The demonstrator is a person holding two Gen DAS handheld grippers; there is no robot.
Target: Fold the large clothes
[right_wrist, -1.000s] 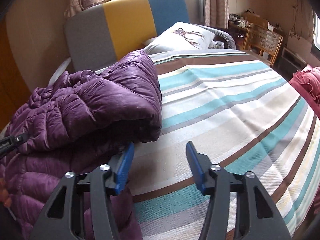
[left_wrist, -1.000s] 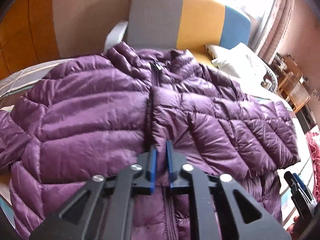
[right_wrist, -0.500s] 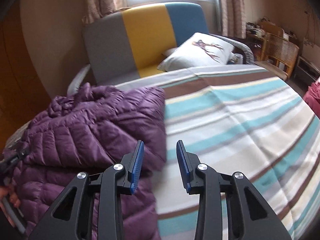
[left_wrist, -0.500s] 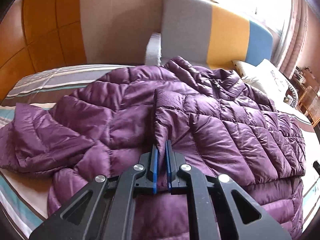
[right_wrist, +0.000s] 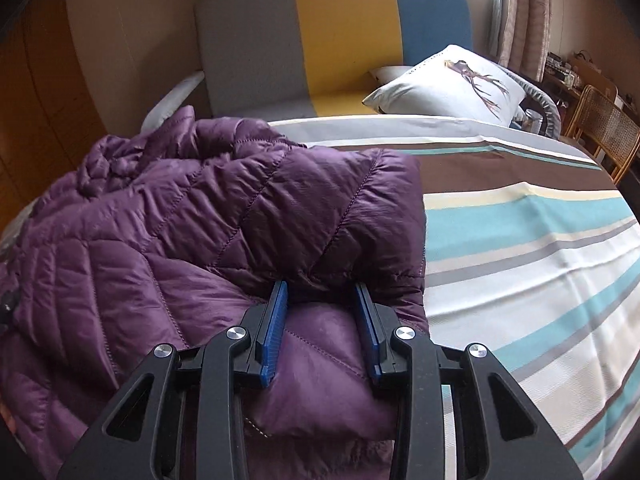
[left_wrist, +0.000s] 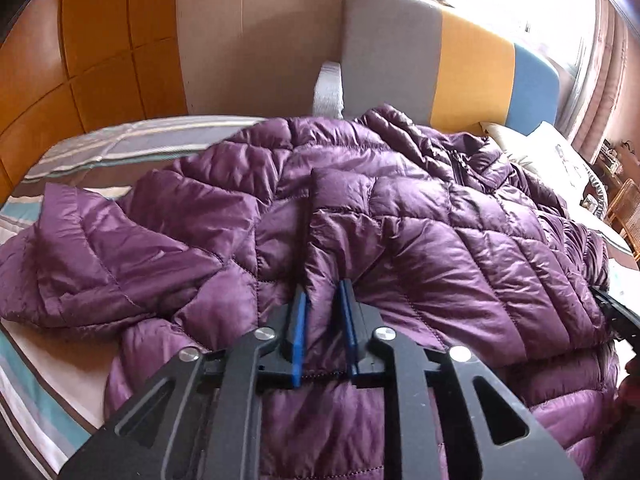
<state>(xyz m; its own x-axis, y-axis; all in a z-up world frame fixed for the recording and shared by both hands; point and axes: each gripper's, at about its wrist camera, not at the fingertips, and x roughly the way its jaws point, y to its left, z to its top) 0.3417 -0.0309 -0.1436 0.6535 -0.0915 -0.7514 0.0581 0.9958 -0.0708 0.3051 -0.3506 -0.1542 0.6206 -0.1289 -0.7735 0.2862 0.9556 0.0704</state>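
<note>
Right gripper [right_wrist: 320, 300] has moved over the jacket [right_wrist: 192, 216]; left gripper [left_wrist: 323, 304] opening.

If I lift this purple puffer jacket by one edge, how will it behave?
The purple puffer jacket will probably drape rather than hold shape: it already lies in soft folds. Its glossy shell looks slippery, so a thin pinch may slide out. The puffy quilting suggests it is light for its bulk.

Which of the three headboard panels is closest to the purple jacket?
The grey panel, at the left end; the jacket bunches up just below it, while the yellow panel and blue panel sit further right.
</note>
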